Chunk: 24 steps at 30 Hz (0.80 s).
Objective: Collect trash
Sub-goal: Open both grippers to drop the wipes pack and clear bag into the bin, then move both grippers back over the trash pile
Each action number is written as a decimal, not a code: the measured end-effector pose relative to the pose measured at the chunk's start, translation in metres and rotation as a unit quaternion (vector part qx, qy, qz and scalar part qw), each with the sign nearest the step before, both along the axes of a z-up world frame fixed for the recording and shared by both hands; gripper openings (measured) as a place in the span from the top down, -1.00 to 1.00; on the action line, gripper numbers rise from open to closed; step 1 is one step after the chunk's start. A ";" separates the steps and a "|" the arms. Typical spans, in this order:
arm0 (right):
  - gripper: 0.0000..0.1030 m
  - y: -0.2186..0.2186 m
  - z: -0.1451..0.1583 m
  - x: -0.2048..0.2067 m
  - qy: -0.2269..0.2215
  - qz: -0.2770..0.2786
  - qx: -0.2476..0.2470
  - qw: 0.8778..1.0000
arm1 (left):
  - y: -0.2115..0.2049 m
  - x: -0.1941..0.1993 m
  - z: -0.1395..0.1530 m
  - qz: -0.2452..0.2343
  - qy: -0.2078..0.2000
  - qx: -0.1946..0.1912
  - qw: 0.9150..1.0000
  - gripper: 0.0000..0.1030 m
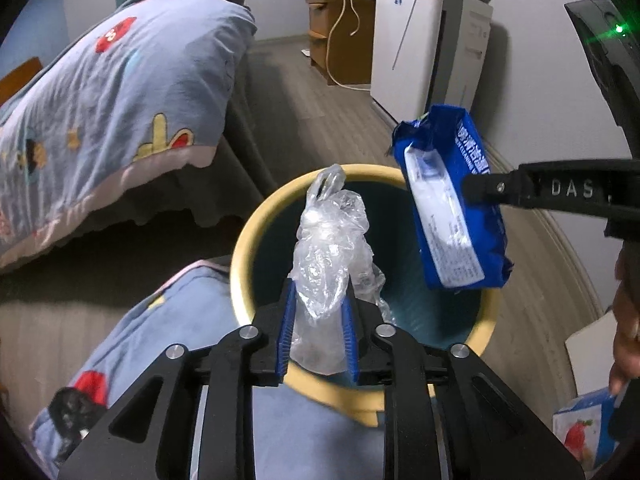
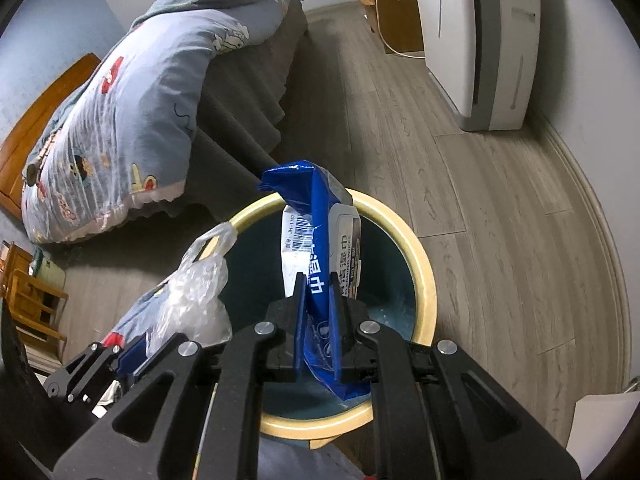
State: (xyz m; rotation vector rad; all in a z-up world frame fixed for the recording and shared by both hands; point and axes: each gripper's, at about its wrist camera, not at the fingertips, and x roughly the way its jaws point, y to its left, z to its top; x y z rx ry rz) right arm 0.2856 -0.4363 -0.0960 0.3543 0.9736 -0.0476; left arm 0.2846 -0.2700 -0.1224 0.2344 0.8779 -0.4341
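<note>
Round yellow-rimmed waste bin [image 1: 240,248] on the floor: above it the left gripper [image 1: 318,312] pinches a crumpled clear plastic bag [image 1: 328,248], the right gripper [image 2: 318,312] clamps a blue wet-wipes pack [image 2: 320,264] over its mouth

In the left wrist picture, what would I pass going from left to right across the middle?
Patterned quilt → clear plastic bag, held over the yellow-rimmed bin → blue wipes packet → right gripper pinching it.
</note>
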 end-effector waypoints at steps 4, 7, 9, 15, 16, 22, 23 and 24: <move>0.77 0.002 -0.002 0.004 0.000 -0.003 0.000 1.000 | 0.001 0.000 -0.001 0.003 -0.008 -0.001 1.000 0.10; 0.60 0.004 -0.001 0.005 -0.002 -0.004 -0.001 1.000 | 0.006 0.000 0.000 0.016 -0.009 -0.005 1.000 -0.12; 0.30 0.004 0.000 0.005 -0.006 -0.005 -0.002 1.000 | 0.011 -0.002 0.000 0.023 -0.013 -0.007 1.000 -0.27; -0.27 0.008 0.008 0.002 -0.019 -0.006 -0.004 1.000 | 0.029 -0.005 0.006 0.048 -0.029 -0.006 0.998 -0.64; -0.39 0.009 0.011 0.001 -0.022 -0.006 -0.005 1.000 | 0.032 -0.007 0.008 0.052 -0.033 -0.007 0.998 -0.71; -0.80 0.010 0.030 -0.010 -0.042 -0.011 -0.002 0.999 | 0.041 -0.020 0.021 0.060 -0.045 -0.009 0.997 -0.77; -0.82 0.010 0.035 -0.012 -0.044 -0.013 0.000 0.999 | 0.042 -0.023 0.023 0.059 -0.047 -0.008 0.997 -0.78; -0.86 0.011 0.042 -0.016 -0.050 -0.015 0.002 0.999 | 0.043 -0.027 0.027 0.058 -0.050 -0.008 0.997 -0.78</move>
